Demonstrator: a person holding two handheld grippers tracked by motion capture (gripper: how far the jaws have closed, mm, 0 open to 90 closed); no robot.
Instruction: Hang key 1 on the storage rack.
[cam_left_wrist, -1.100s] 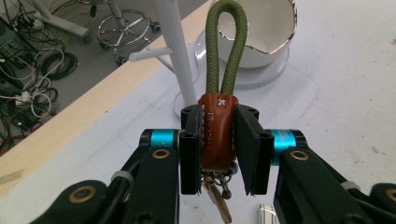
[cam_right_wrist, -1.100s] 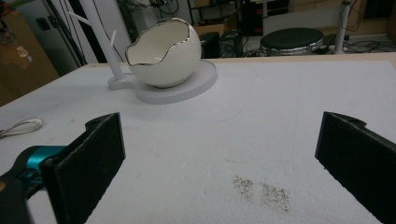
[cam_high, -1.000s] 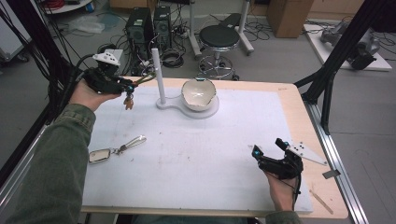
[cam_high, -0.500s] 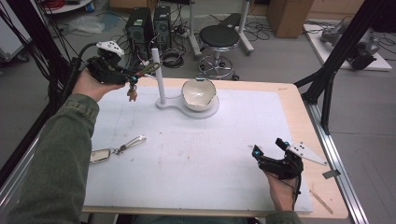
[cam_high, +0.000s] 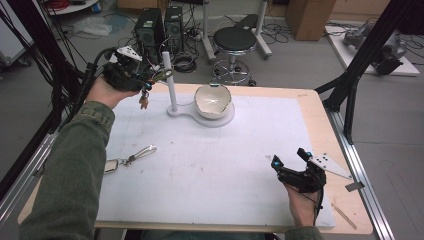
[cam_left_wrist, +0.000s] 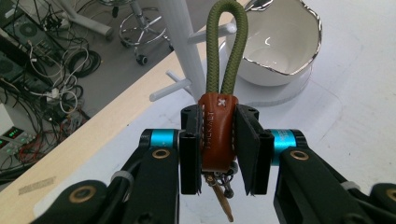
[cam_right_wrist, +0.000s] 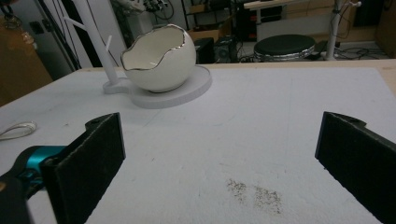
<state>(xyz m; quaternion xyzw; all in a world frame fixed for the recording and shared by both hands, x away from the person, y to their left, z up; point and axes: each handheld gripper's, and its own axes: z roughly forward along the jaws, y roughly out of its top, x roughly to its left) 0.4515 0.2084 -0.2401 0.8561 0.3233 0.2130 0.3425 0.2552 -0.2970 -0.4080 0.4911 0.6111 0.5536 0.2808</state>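
Left gripper (cam_left_wrist: 218, 154): clamped on the brown leather tab of a keychain (cam_left_wrist: 216, 133), held above the surface's far left corner; its green cord loop (cam_left_wrist: 226, 46) just beside the white peg stand (cam_high: 169, 82); right gripper (cam_high: 291, 161): jaws wide apart, nothing between them, near edge; eggshell bowl (cam_high: 213, 100) on the stand's base; second keychain (cam_high: 129, 159) lying at left.

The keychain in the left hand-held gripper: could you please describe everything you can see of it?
The keychain has a brown leather-looking tab with stitching and a small cross-shaped stitch, from which an olive-green cord loop rises. Below the tab hang small metal links and a thin tan piece. The left hand-held gripper is shut on the tab, one pad against each side. It is held in the air, with the loop up beside the white peg stand, close to the pegs; I cannot tell whether it touches one.
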